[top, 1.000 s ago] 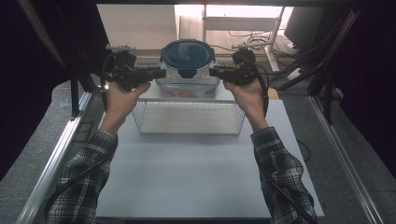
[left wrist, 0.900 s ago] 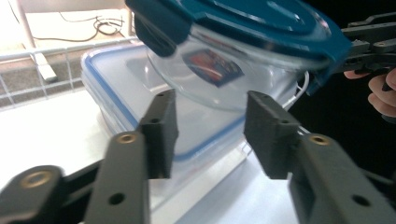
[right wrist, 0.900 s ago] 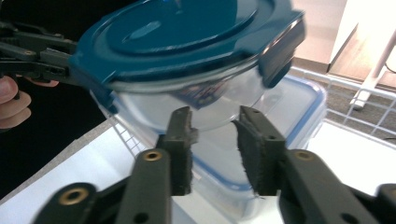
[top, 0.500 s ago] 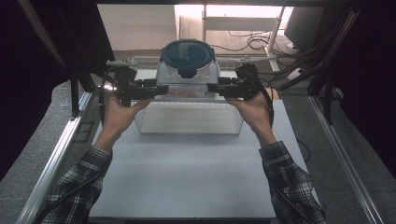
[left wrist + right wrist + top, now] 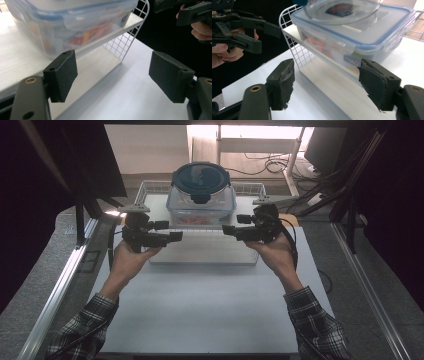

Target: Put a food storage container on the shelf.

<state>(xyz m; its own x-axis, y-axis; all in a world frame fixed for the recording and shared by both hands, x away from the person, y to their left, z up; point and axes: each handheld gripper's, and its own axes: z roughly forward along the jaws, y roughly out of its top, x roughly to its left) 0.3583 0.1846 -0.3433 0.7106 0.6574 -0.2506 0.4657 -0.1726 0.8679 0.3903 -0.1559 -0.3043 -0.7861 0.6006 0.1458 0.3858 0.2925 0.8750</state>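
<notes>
On the white wire rack at the far middle of the bench, seen from the high view, a clear lidded food box sat with a round container under a dark blue lid stacked on top of it. Left of the box, the left tongs hung just short of the rack's front edge, pointing inward; right of the box, the right tongs mirrored them, and neither touched the box.

From the left gripper view, the left tongs stood released, their black pads spread wide with nothing between them. The food box lay above and beyond the near pad on the rack's shelf, with the wire grid end past it and the other hand's tongs farther off.

From the right gripper view, the right tongs were likewise released and empty, with frayed pads. The box, blue-rimmed with a clear bowl on its lid, stood just beyond them on the rack, with the left tongs beyond that.
</notes>
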